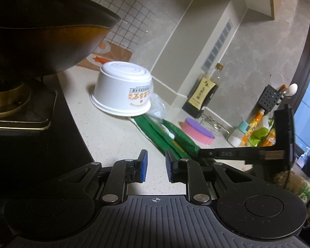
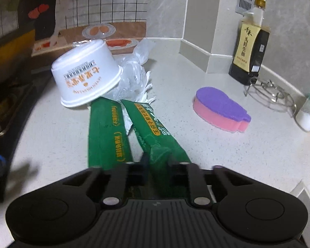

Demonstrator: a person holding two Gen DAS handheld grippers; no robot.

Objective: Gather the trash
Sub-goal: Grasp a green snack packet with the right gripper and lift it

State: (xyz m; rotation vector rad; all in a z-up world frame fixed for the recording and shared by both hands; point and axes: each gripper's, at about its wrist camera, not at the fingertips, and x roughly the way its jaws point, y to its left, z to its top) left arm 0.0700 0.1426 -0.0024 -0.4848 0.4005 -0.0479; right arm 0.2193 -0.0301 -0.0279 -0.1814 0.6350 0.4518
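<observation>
Two long green wrappers [image 2: 107, 132] lie side by side on the pale counter [image 2: 227, 155], their far ends under an upturned white paper bowl [image 2: 86, 76]. Behind the bowl sit a crumpled clear plastic bag [image 2: 134, 70] and a scrap of white tissue [image 2: 146, 97]. My right gripper [image 2: 158, 161] is shut on the near end of the right-hand green wrapper [image 2: 153, 132]. The left wrist view shows the bowl [image 1: 124, 88] and wrappers [image 1: 171, 138] ahead. My left gripper [image 1: 156, 159] hovers open over bare counter, nothing between its blue pads [image 1: 143, 165].
A dark wok [image 1: 41, 31] on a stove burner [image 1: 8, 97] fills the left. A pink-and-purple sponge [image 2: 221, 109], soy sauce bottle [image 2: 250, 47], wire trivet [image 2: 272, 95] and salt shaker [image 2: 308, 111] line the right wall. A black utensil holder [image 1: 270, 99] and snack packs [image 1: 258, 132] stand farther right.
</observation>
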